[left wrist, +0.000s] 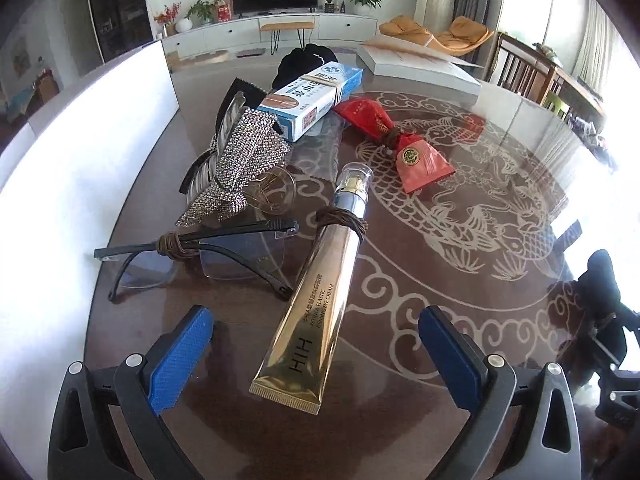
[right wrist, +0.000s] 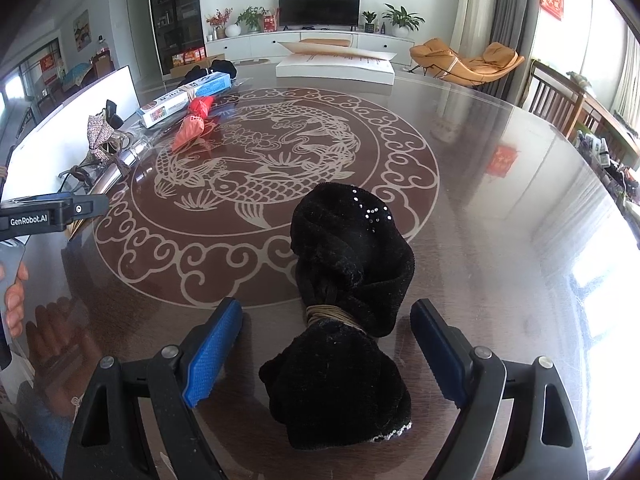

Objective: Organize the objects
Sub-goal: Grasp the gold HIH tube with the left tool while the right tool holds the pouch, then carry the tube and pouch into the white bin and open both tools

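Note:
In the left wrist view my left gripper (left wrist: 316,354) is open, its blue pads either side of the flat end of a gold cream tube (left wrist: 316,300) lying on the table, not touching it. Beyond lie folded glasses (left wrist: 208,256) tied with cord, a rhinestone bow clip (left wrist: 240,164), a blue and white box (left wrist: 312,98) and a red pouch (left wrist: 396,140). In the right wrist view my right gripper (right wrist: 326,354) is open around a black velvet bundle (right wrist: 348,288) tied with cord, lying on the table.
The round brown table (right wrist: 480,208) has a pale fish pattern under glass. A white upright panel (left wrist: 76,184) stands along the left edge. A flat white box (right wrist: 336,66) lies at the far side. The left gripper body (right wrist: 44,212) shows at the left in the right wrist view.

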